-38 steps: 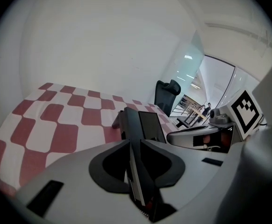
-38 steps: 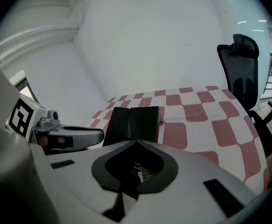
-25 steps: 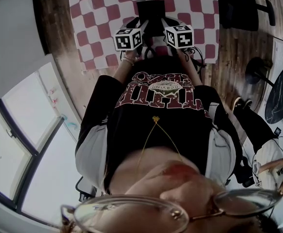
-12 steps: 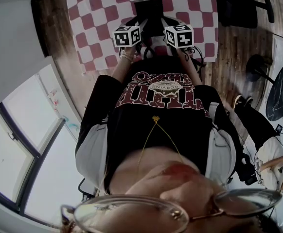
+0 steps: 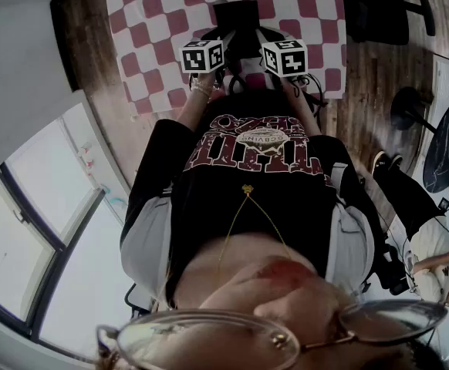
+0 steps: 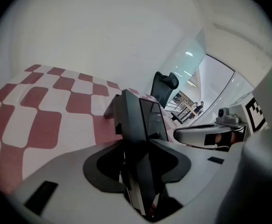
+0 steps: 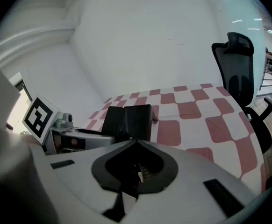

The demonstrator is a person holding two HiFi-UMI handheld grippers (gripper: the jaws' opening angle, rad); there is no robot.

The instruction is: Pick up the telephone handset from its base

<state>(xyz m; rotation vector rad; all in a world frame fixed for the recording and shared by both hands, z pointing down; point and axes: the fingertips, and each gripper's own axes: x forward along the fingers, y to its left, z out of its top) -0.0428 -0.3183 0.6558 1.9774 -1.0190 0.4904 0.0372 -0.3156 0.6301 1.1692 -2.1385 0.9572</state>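
Office-type room, prob. an open-plan workspace. Black high-back office chair w/ headrest stands by a table under a red-and-white checked cloth, and a black desk phone sits on that cloth. Plain white walls, dark wood-plank floor. Large windows fill one side. Glass partition looks through to another lit area w/ desks and two people standing. Round dark table nearby, w/ another person just past it.
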